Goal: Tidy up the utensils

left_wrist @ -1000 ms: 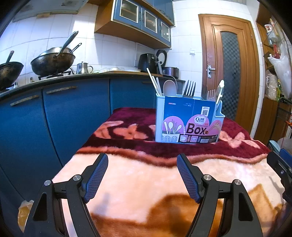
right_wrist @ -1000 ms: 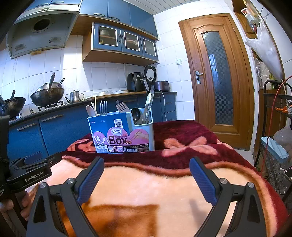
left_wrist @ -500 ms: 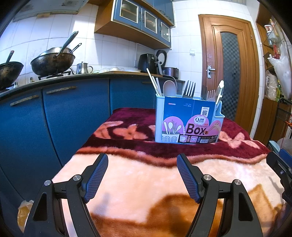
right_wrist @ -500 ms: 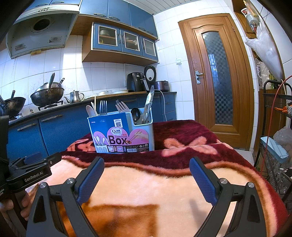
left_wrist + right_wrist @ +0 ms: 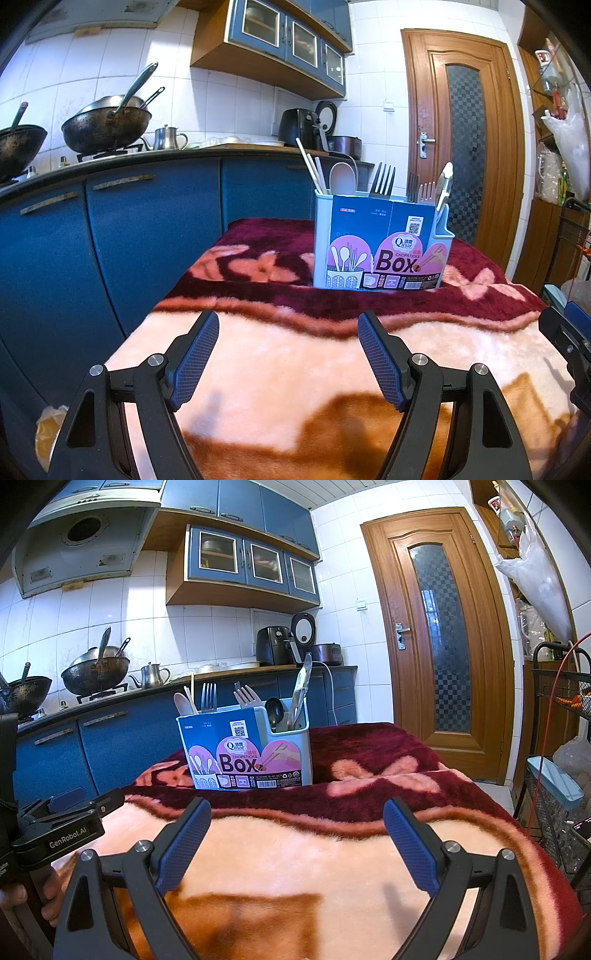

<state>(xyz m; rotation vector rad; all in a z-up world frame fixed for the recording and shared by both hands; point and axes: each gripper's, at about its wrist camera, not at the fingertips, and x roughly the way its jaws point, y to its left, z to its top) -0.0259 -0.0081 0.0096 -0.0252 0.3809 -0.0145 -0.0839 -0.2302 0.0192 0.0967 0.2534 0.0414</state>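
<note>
Two dark woks (image 5: 105,127) and a steel kettle (image 5: 168,137) sit on the counter beside a wooden door (image 5: 439,642).

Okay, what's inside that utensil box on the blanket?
The utensil box holds chopsticks, a pale spoon, forks, a dark spoon and tongs. Their lower ends are hidden by its walls.

A plush blanket (image 5: 280,373) covers the whole supporting surface, peach and orange-brown at the near end, deep maroon with pink flower shapes at the far end, the two parted by a wavy maroon band. On the maroon part stands a pale blue utensil holder (image 5: 382,245) (image 5: 255,746), upright, wrapped in a printed sleeve reading "Chopsticks Box". Forks, spoons and chopsticks stick up out of its compartments, and nothing else lies on the blanket.
</note>
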